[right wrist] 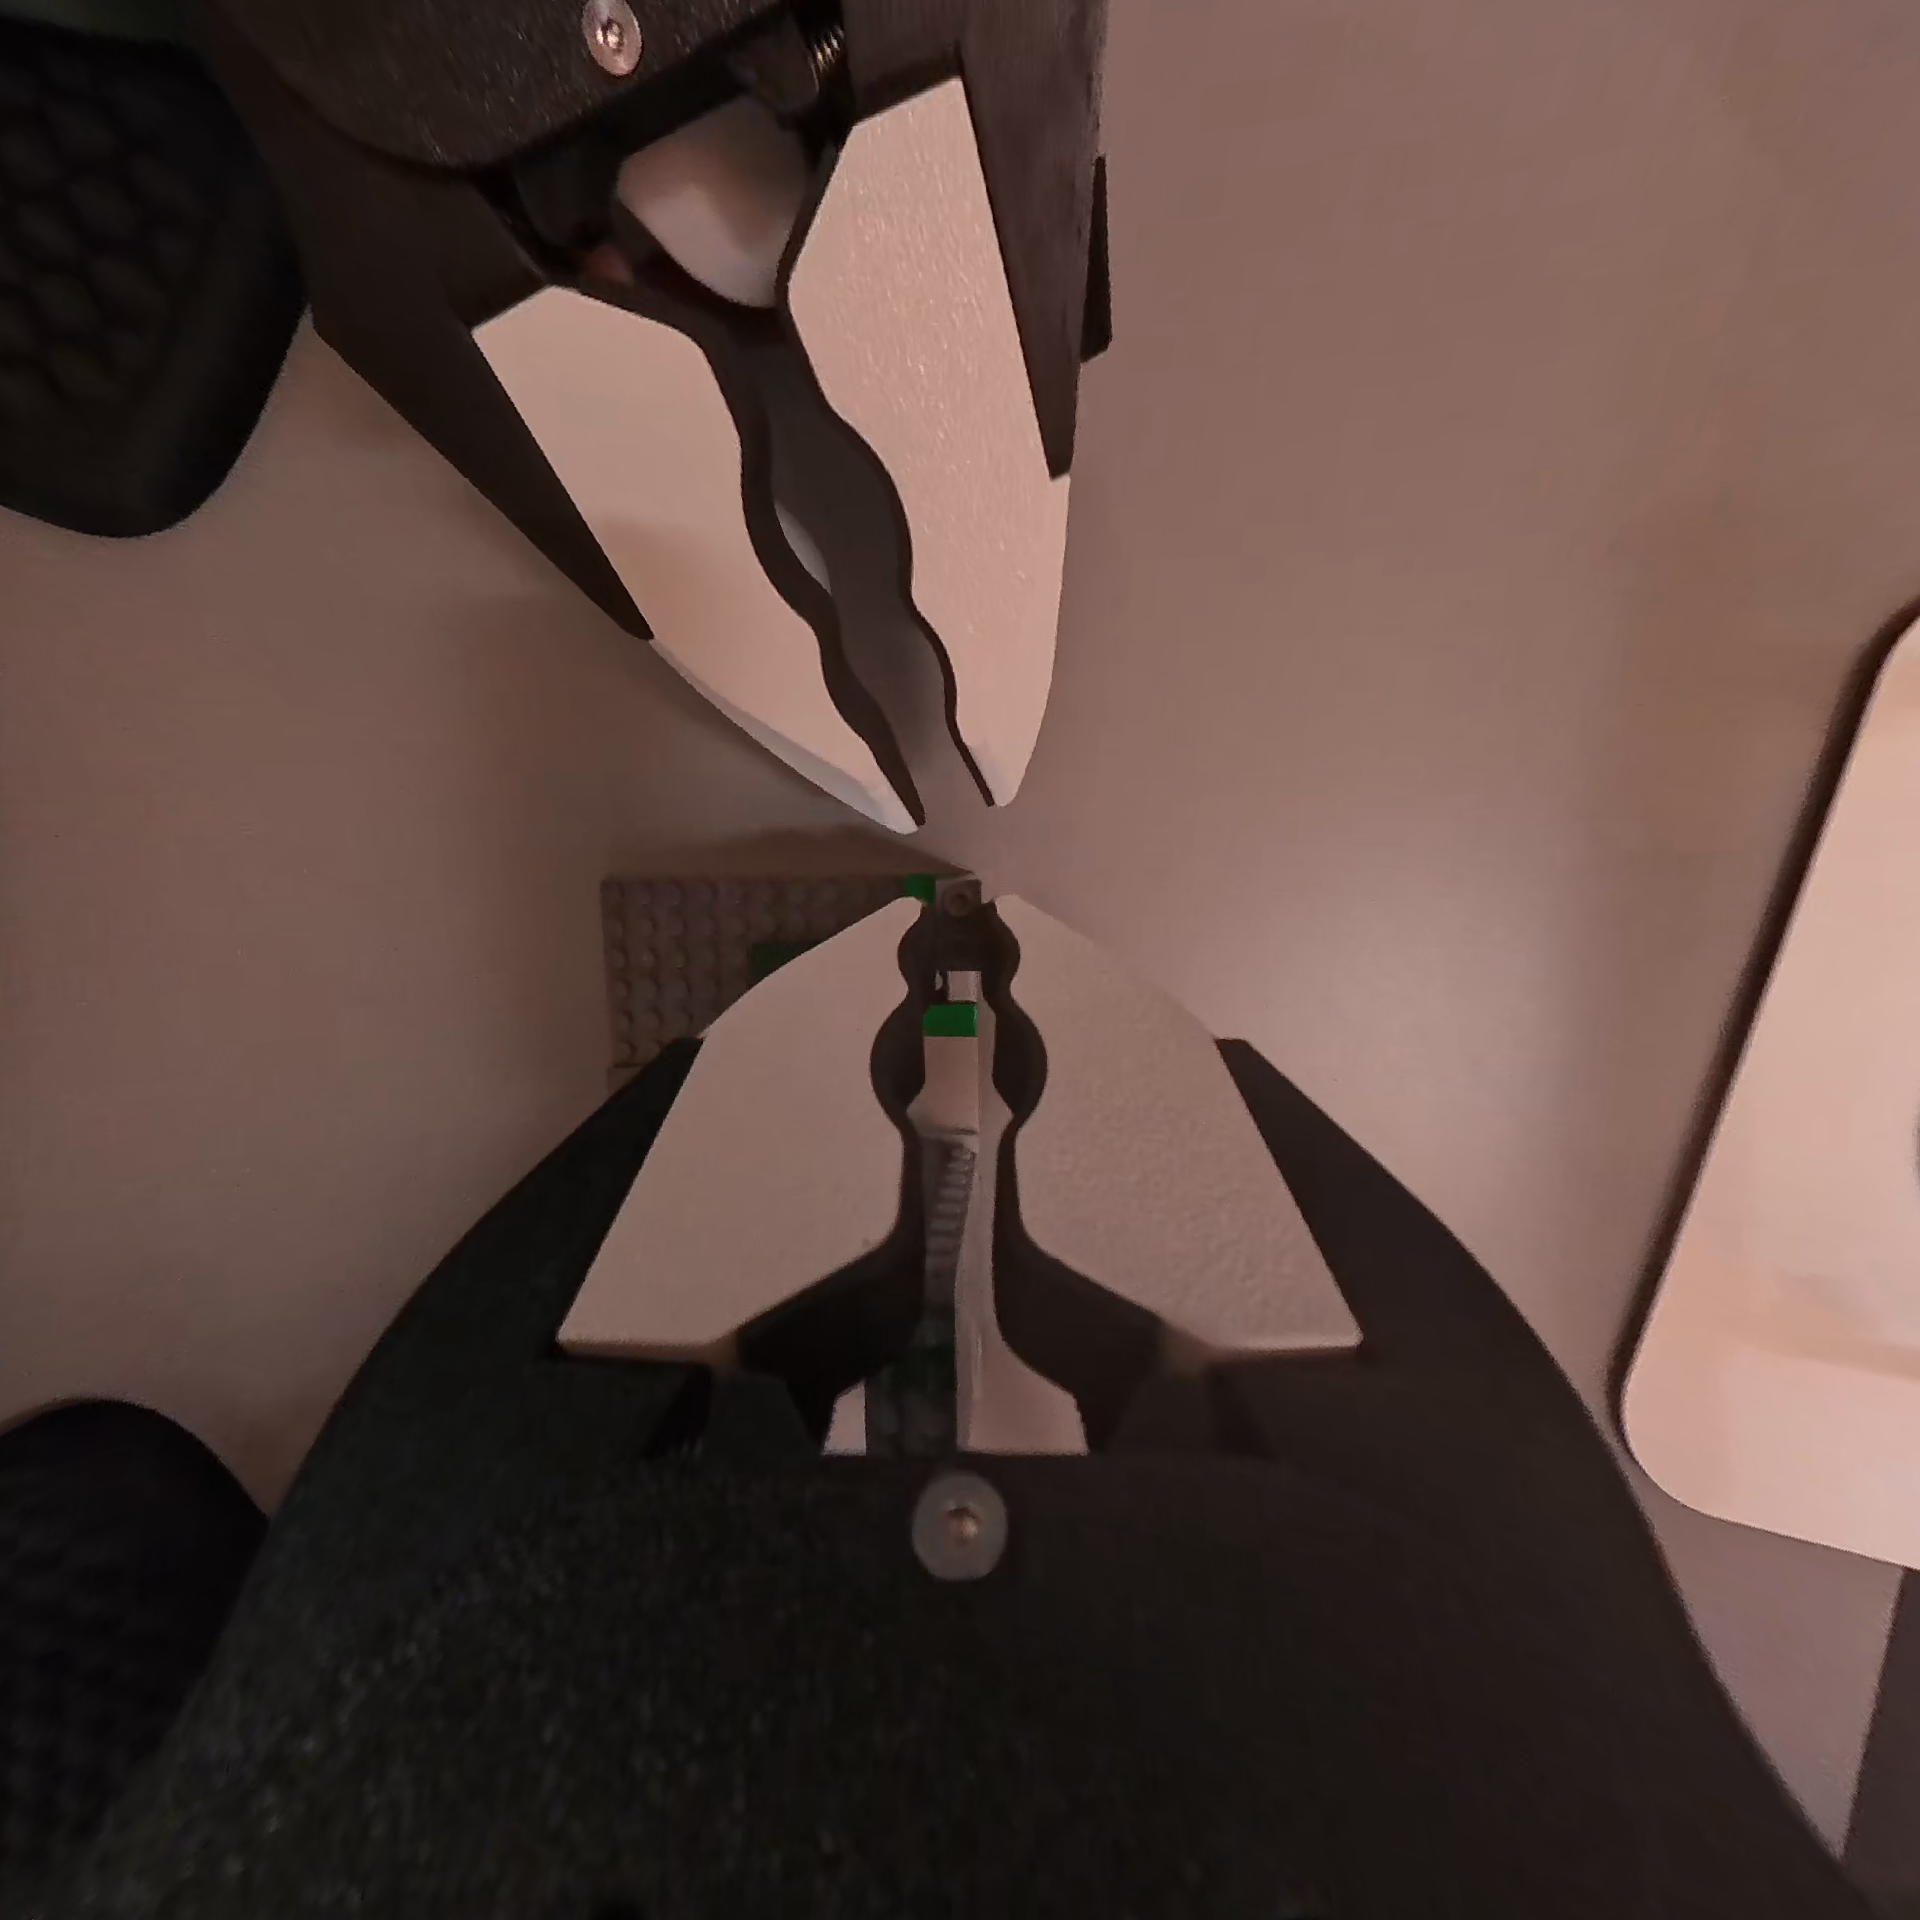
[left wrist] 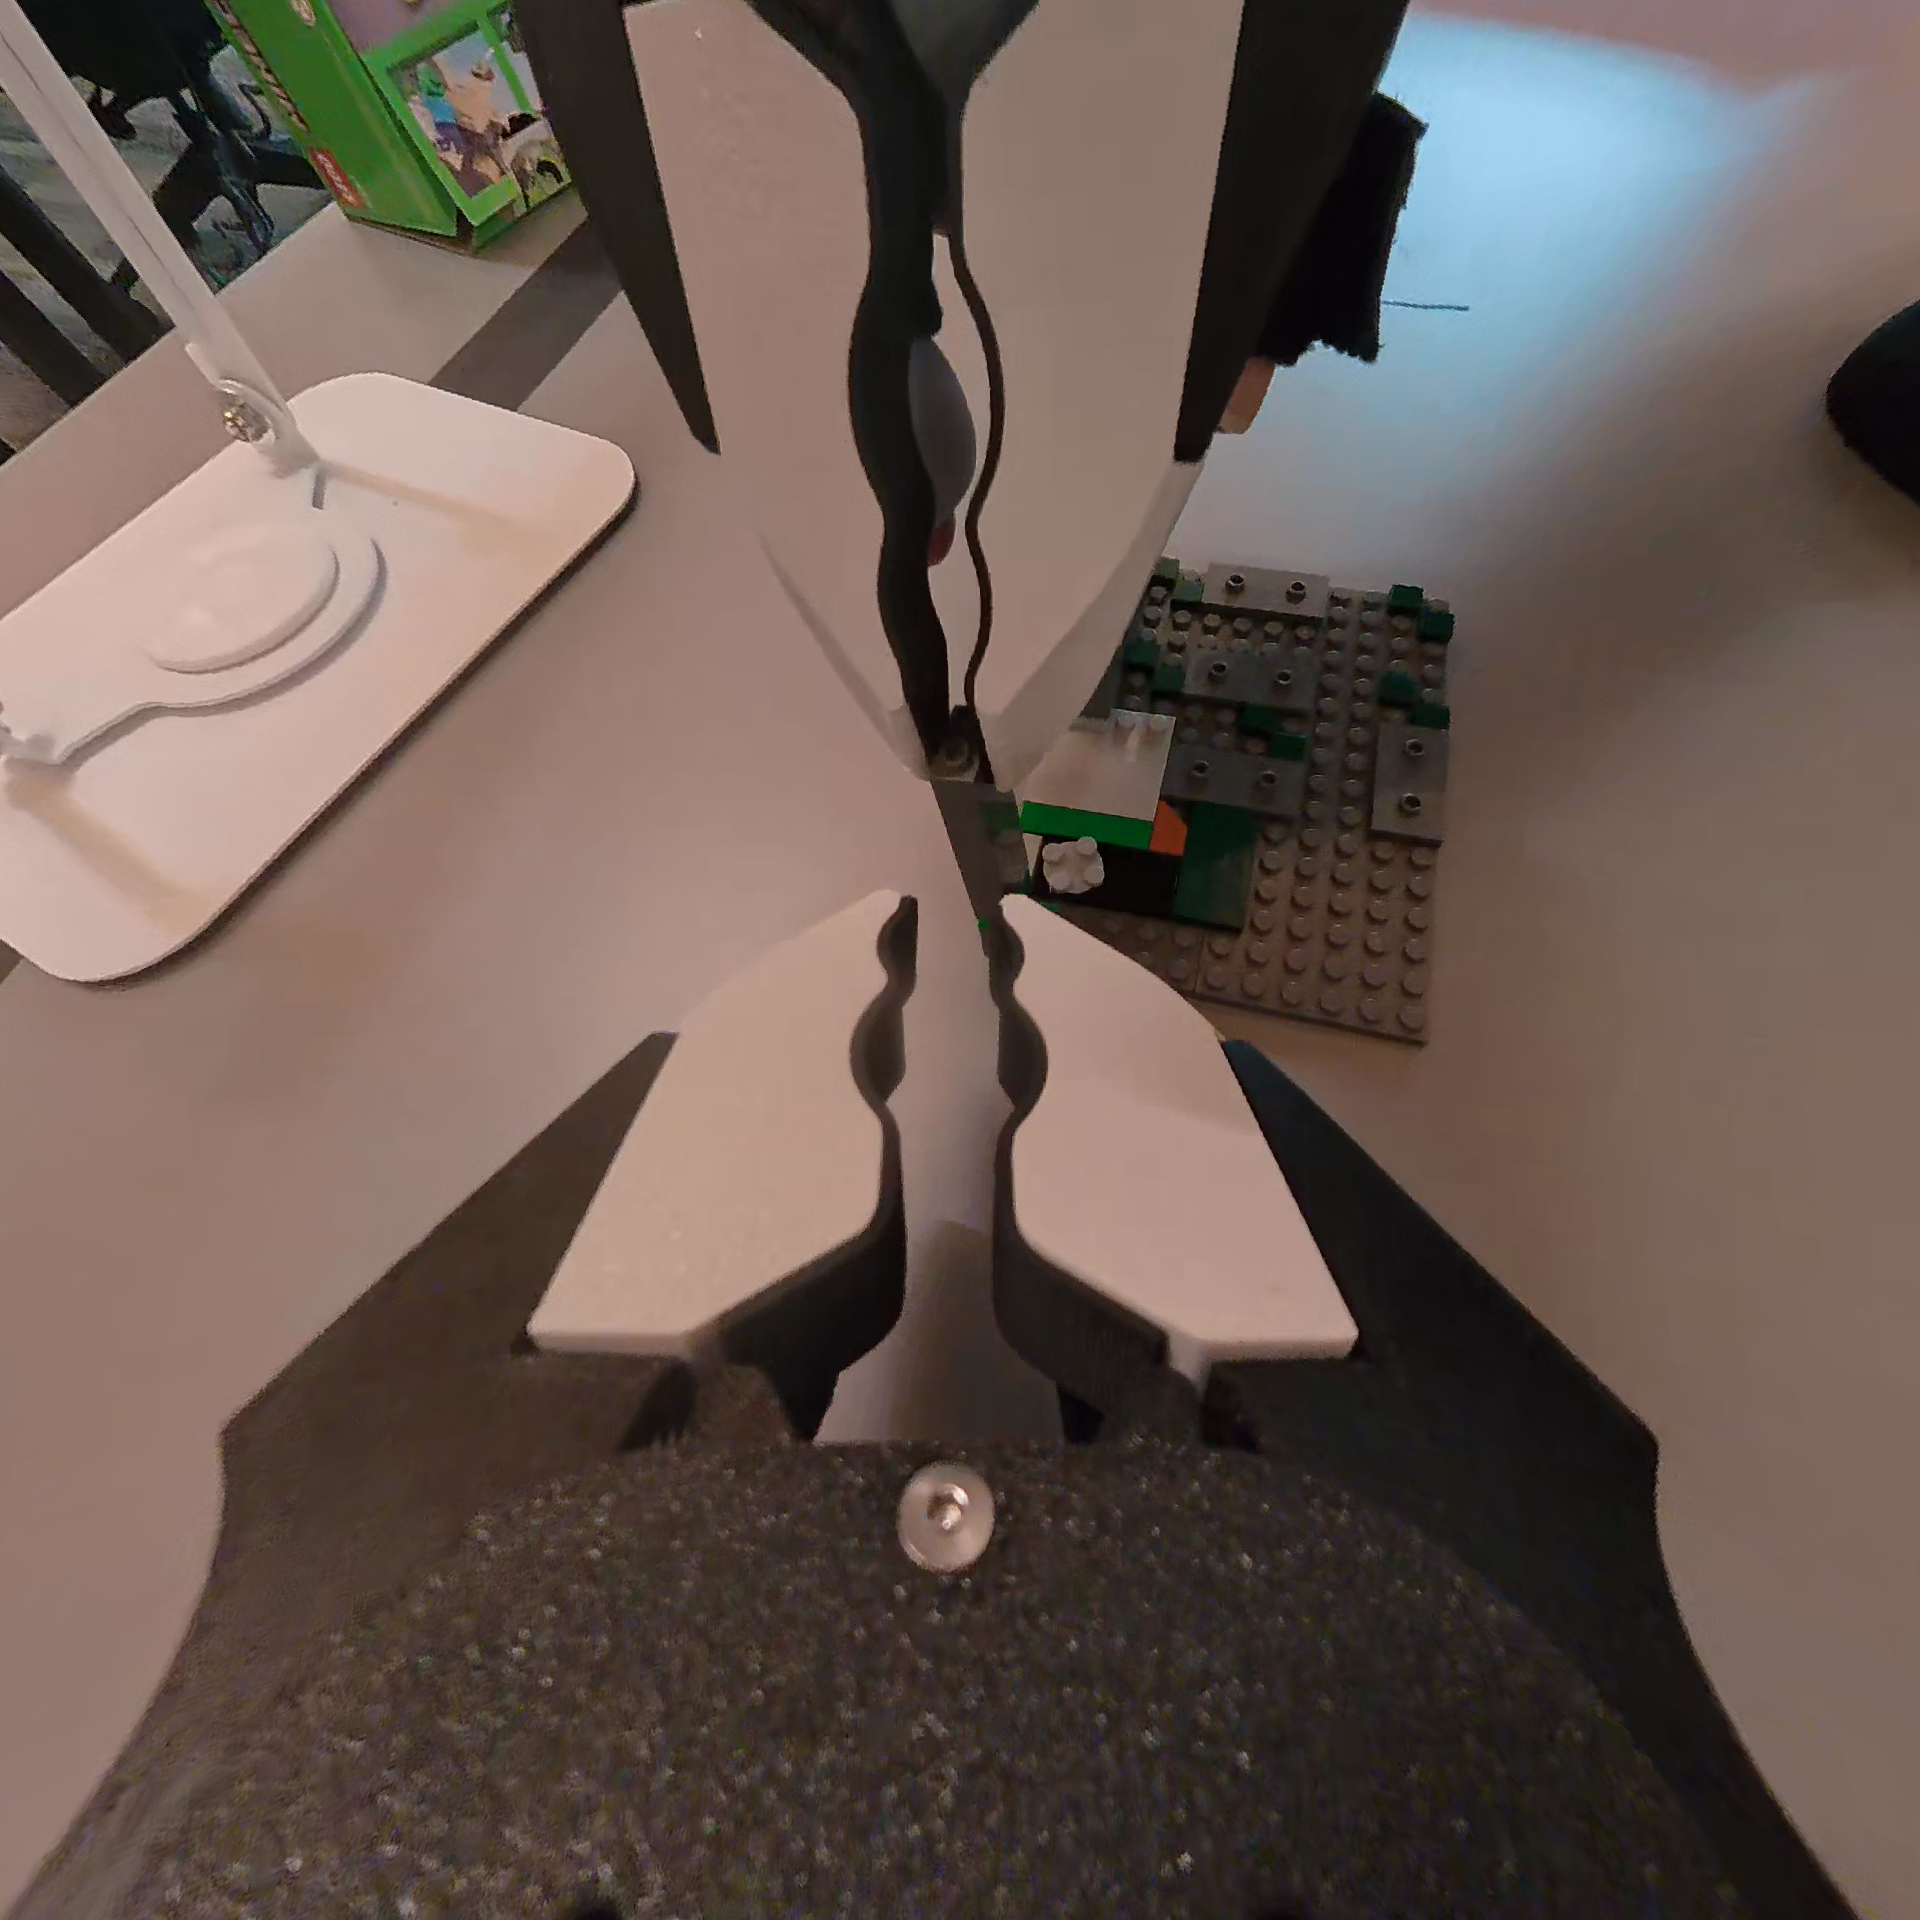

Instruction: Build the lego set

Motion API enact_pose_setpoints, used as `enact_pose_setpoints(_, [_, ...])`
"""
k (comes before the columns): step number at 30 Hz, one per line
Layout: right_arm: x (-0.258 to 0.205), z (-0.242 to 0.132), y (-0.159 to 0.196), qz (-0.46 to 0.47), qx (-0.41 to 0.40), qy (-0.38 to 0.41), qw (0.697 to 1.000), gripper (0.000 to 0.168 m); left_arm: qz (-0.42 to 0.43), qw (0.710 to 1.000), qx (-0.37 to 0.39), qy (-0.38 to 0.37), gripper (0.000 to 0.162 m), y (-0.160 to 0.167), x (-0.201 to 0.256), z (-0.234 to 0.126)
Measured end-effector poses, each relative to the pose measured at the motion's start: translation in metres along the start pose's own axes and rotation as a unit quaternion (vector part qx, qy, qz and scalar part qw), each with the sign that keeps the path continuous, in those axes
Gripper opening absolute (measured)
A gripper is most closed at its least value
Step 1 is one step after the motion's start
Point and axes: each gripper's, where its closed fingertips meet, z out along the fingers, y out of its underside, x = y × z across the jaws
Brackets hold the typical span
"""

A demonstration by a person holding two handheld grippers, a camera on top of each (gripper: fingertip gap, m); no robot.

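Showing printed green box (left wrist: 416, 114), writing unreadable.

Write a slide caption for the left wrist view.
Right gripper pinches a small grey lego piece tip-to-tip with the slightly open left gripper, beside a partly built grey studded lego baseplate.

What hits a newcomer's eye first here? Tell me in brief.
At the centre of the left wrist view, the left tool and right tool meet tip to tip, with a small grey piece between them. Just to the right lies the grey baseplate, partly built with grey, green and white bricks. A white lamp base sits at left.
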Motion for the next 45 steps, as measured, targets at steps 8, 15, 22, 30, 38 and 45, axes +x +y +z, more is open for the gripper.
enact_pose_setpoints(8, [0.0, 0.0, -0.001, -0.003, -0.002, 0.001, 1.0, 0.007, -0.003, 1.0, 0.0, 0.006, 0.013, 0.001, 0.002, 0.005])
enact_pose_setpoints(15, [-0.001, 0.001, -0.002, -0.011, 0.003, 0.006, 1.0, 0.008, -0.014, 1.0, 0.007, 0.017, 0.016, -0.001, 0.004, 0.012])
enact_pose_setpoints(22, [-0.002, 0.0, -0.003, -0.014, 0.015, -0.002, 1.0, 0.009, -0.015, 1.0, 0.005, 0.019, 0.016, -0.001, 0.004, 0.014])
enact_pose_setpoints(30, [-0.003, -0.004, -0.005, -0.017, 0.027, -0.003, 0.999, 0.012, -0.015, 1.0, 0.003, 0.02, 0.016, 0.001, 0.005, 0.016])
enact_pose_setpoints(38, [-0.008, -0.037, -0.022, -0.026, 0.094, 0.008, 0.995, 0.019, -0.016, 1.0, 0.004, 0.018, 0.016, 0.001, 0.004, 0.013])
enact_pose_setpoints(45, [-0.005, -0.075, 0.008, 0.014, 0.158, 0.051, 0.986, 0.02, -0.019, 1.0, 0.006, 0.024, 0.015, 0.0, 0.004, 0.014])
